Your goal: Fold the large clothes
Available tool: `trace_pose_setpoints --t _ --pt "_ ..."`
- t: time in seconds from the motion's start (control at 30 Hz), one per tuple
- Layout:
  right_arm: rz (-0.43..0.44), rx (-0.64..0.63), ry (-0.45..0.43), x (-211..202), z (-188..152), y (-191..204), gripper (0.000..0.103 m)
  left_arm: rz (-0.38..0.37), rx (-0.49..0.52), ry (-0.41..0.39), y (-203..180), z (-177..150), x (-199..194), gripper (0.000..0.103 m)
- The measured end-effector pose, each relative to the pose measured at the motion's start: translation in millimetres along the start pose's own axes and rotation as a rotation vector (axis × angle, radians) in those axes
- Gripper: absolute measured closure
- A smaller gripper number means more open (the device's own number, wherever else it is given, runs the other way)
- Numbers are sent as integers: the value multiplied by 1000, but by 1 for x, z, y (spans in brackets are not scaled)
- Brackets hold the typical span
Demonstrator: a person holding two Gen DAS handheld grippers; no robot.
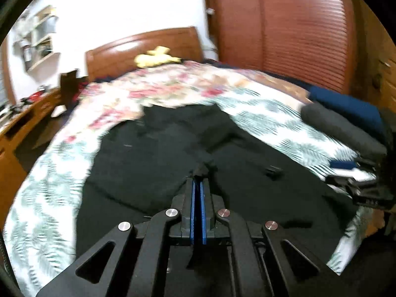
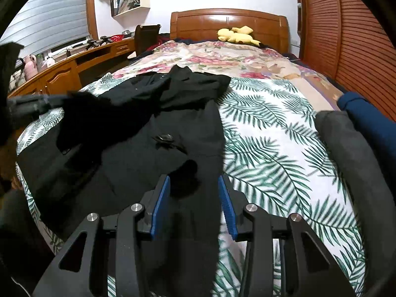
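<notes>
A large black garment (image 1: 148,168) lies spread on the leaf-print bedspread (image 1: 44,198). In the left wrist view my left gripper (image 1: 198,180) is shut, its blue pads almost touching, with a pinch of the black cloth at the tips. The right wrist view shows the same garment (image 2: 173,123) with a flap lifted at the left, where the blurred left gripper (image 2: 61,100) holds it above the bed. My right gripper (image 2: 194,180) stands open low over the garment's near end. A bump of black cloth sits between its blue pads (image 2: 162,205), and they do not press on it.
A grey rolled garment (image 2: 346,148) and a dark blue one (image 2: 366,113) lie at the bed's right edge. A yellow plush toy (image 2: 237,34) rests by the wooden headboard (image 2: 227,19). A wooden desk (image 2: 74,66) runs along the left, and louvred wardrobe doors (image 2: 346,37) along the right.
</notes>
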State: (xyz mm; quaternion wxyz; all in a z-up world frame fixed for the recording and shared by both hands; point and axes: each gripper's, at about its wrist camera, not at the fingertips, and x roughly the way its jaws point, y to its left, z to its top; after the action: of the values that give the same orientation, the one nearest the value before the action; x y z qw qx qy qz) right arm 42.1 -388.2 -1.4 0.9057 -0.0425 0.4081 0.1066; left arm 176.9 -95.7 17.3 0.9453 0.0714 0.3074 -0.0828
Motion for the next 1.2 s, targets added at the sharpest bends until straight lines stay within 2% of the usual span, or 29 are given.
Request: trace_pose_setpoints --t 0.2,0.33,0.53,0.63,0.77,1.07,1.13,1.2 --pt "5 -53 -12 14 16 30 61 110 -50 -23 59 2 -21 99" --pt "7 -74 -11 27 25 47 61 172 -43 -10 77 0 -20 99" --pt "1 -106 18 46 29 63 61 247 -71 -3 76 6 -6 98" --pt "-1 -113 27 50 28 67 61 240 -100 13 79 0 0 88" --pt "3 -107 33 53 27 69 61 232 -136 22 85 -12 0 58" --pt "19 -49 43 57 28 62 61 212 -189 84 91 -35 12 55" --pt "28 -48 46 58 27 63 58 209 -190 102 92 -37 15 55" --pt "40 -49 49 58 26 65 46 218 -185 116 94 -37 19 55"
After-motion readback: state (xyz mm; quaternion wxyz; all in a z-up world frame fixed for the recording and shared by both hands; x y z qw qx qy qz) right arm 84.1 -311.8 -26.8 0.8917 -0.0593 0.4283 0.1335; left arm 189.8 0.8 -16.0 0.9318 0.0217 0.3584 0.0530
